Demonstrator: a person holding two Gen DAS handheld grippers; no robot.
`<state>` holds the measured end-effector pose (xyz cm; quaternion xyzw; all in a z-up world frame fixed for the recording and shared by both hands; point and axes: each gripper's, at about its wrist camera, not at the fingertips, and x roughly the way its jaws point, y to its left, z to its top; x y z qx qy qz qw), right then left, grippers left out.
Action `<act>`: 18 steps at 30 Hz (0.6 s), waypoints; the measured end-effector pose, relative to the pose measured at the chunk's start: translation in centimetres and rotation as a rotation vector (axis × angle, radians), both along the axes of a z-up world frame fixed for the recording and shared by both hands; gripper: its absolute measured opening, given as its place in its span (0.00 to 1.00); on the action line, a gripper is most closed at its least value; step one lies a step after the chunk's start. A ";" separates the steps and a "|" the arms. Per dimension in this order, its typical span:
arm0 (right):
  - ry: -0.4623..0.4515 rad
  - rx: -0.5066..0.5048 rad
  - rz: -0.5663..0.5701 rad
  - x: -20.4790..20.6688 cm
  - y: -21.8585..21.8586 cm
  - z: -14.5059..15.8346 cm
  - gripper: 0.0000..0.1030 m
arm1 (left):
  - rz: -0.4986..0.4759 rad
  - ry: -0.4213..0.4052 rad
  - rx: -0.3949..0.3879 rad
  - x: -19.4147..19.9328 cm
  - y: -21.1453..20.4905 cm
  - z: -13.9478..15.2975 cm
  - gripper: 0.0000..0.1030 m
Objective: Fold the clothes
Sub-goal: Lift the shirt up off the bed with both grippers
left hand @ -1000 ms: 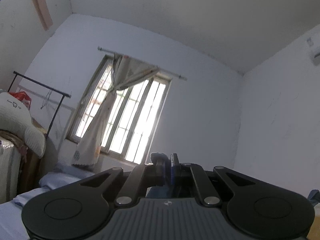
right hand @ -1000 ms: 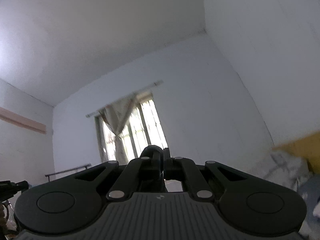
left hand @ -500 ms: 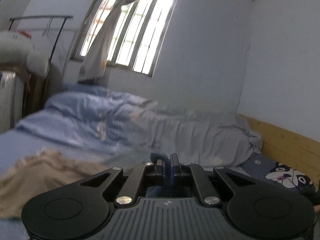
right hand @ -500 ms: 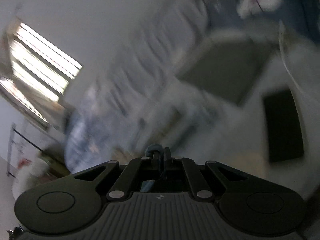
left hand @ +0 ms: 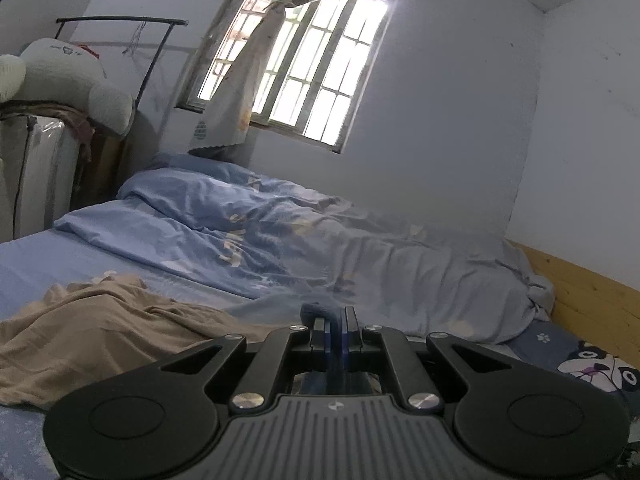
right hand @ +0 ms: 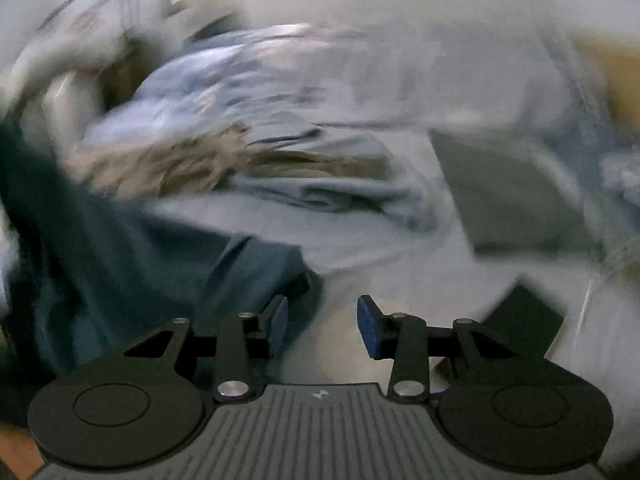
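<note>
In the left wrist view, the left gripper is clamping a fold of dark teal garment at its tips, just above the bed, with a tan garment lying to its left. In the blurred right wrist view, the right gripper has just been opening with nothing between its pads, and the teal cloth is trailing away to its left, an edge beside the left pad.

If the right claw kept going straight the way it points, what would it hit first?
Probably the pale blue bedsheet ahead of the right claw; the dark teal garment lies just left of that line. Blur makes depth uncertain.
</note>
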<state>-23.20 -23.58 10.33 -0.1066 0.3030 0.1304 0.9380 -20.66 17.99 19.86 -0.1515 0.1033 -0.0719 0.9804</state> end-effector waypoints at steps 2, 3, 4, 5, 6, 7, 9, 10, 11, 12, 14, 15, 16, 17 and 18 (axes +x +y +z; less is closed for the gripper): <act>-0.076 -0.148 0.167 -1.8 2.3 -0.2 0.39 | -0.003 -0.003 0.006 0.3 -0.2 0.0 0.02; -0.102 -0.225 0.258 -2.7 3.5 -0.5 0.40 | -0.005 -0.005 0.009 0.4 -0.3 -0.1 0.02; -0.118 -0.305 0.351 -3.6 4.7 -0.9 0.41 | -0.008 -0.005 0.012 0.5 -0.5 -0.1 0.02; -0.135 -0.386 0.436 -4.4 5.8 -1.4 0.41 | -0.011 -0.004 0.016 0.6 -0.6 -0.2 0.02; -0.156 -0.477 0.514 -5.1 6.6 -2.1 0.41 | -0.015 -0.003 0.018 0.7 -0.7 -0.2 0.02; -0.172 -0.570 0.587 -5.6 7.4 -2.8 0.41 | -0.020 -0.002 0.020 0.7 -0.8 -0.3 0.02; -0.200 -0.730 0.725 -6.5 8.4 -4.1 0.40 | -0.026 0.000 0.016 0.8 -1.0 -0.5 0.02; -0.199 -0.759 0.758 -6.4 8.8 -4.2 0.41 | -0.028 -0.001 0.008 0.7 -1.1 -0.7 0.02; -0.184 -0.762 0.767 -6.1 9.2 -4.2 0.40 | -0.030 -0.002 0.000 0.6 -1.1 -0.8 0.02; -0.166 -0.729 0.749 -5.5 9.5 -3.8 0.40 | -0.031 -0.003 -0.008 0.5 -1.2 -0.9 0.02; -0.131 -0.612 0.662 -3.9 10.3 -2.8 0.39 | -0.032 -0.006 -0.025 0.2 -1.2 -1.2 0.02; -0.128 -0.562 0.610 -3.2 10.7 -2.4 0.36 | -0.033 -0.007 -0.028 0.0 -1.2 -1.4 0.02; -0.126 -0.537 0.574 -2.5 11.0 -2.4 0.25 | -0.033 -0.006 -0.028 0.0 -1.2 -1.5 0.02; -0.126 -0.533 0.552 -2.0 11.4 -2.7 0.14 | -0.033 -0.005 -0.029 -0.1 -1.1 -1.6 0.02; -0.126 -0.528 0.530 -1.5 11.8 -3.0 0.11 | -0.033 -0.003 -0.030 -0.2 -1.1 -1.7 0.02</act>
